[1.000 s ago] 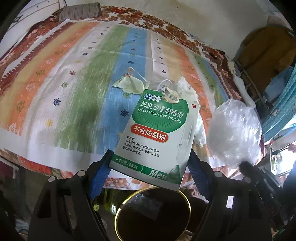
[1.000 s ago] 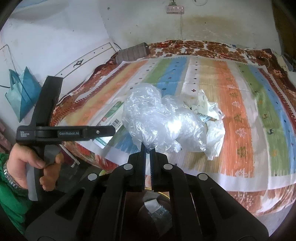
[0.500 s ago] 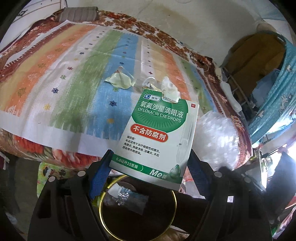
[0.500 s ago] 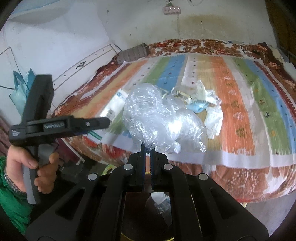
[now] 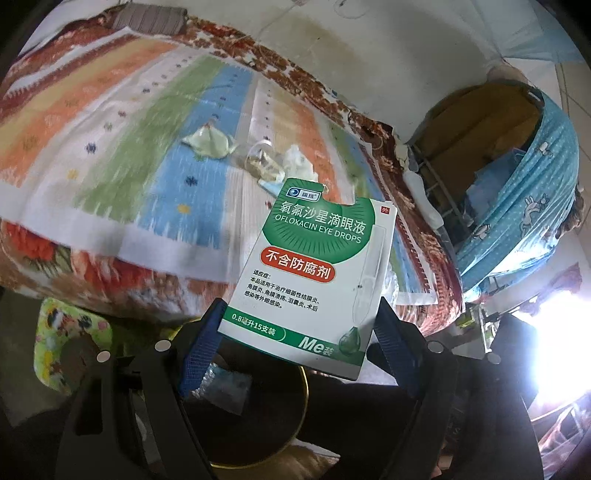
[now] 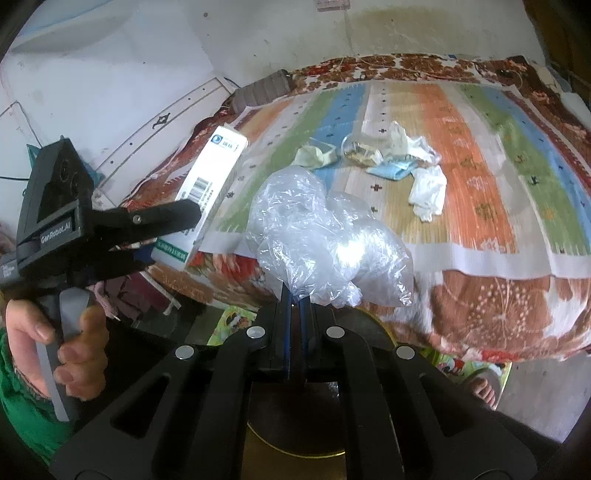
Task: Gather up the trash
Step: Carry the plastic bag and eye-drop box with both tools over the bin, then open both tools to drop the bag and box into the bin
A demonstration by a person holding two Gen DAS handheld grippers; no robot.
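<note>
My left gripper (image 5: pixel 295 343) is shut on a green and white eye drops box (image 5: pixel 314 273), held above a dark bin with a gold rim (image 5: pixel 295 376). The box also shows in the right wrist view (image 6: pixel 210 188), with the left gripper (image 6: pixel 184 218) clamped on it. My right gripper (image 6: pixel 295 314) is shut on a crumpled clear plastic bag (image 6: pixel 325 251), also above the bin (image 6: pixel 295 446). More trash lies on the bed: a pale green wrapper (image 6: pixel 317 157), a clear packet (image 6: pixel 360 151), a blue mask (image 6: pixel 391 171) and white tissue (image 6: pixel 428 188).
The striped bedspread (image 6: pixel 480 155) covers the bed beyond the bin. A grey pillow (image 5: pixel 147 22) lies at the far end. A patterned slipper (image 5: pixel 70 343) is on the floor at the left. A person's foot in a sandal (image 6: pixel 484 387) stands at the right.
Both grippers have drawn back from the bed with their loads and now hang over the bin. The bed and loose trash look farther away.
</note>
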